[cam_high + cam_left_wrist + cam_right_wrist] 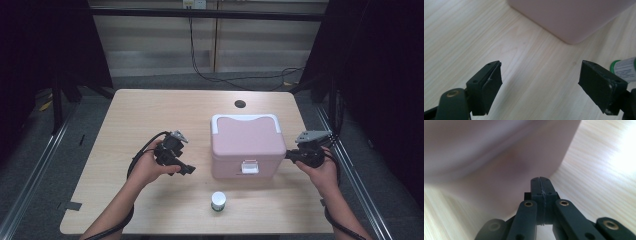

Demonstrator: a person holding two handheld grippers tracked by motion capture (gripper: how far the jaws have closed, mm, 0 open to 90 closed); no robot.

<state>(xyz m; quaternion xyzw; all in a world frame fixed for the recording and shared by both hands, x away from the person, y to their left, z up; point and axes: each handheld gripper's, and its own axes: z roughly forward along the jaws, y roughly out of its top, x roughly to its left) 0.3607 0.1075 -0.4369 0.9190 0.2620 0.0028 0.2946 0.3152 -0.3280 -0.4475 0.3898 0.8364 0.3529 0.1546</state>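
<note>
Both forearms are bare, with no sleeves. Each gripper is black; the left gripper (186, 169) and right gripper (289, 156) each carry a grey three-cornered plate on top and trail a black cable. The linkage arms have brass-coloured pivot pins. The pads (492, 82) are flat, dark rectangles.

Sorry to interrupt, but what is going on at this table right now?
A person holds a gripper in each hand on either side of a closed pink box on the wooden table. The left gripper is open and empty; the right gripper is shut, close to the box's side. A small white bottle stands in front.
</note>
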